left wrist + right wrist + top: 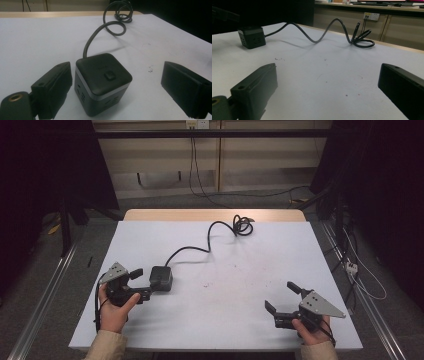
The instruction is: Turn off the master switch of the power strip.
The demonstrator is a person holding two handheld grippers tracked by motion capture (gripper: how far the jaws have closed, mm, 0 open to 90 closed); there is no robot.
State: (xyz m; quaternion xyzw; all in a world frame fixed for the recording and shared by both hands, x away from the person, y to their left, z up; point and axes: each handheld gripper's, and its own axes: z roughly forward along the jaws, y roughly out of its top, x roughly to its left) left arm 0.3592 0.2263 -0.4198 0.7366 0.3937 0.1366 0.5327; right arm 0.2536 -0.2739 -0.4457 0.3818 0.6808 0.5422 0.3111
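High view: a black cube power socket (161,278) stands on the white tabletop (240,320), left of centre, its black cord (200,247) snaking toward a coil (242,225) near the far edge. The left gripper (142,283), held in the person's left hand (114,312), lies just beside the cube with its jaws spread wide. Left gripper view: the cube (102,82) sits between the two jaws, close to the left one; whether that jaw touches it cannot be told, and the other stands well clear. The right gripper (283,296) rests near the tabletop's right front corner, jaws wide apart with nothing between them, well apart from the cube.
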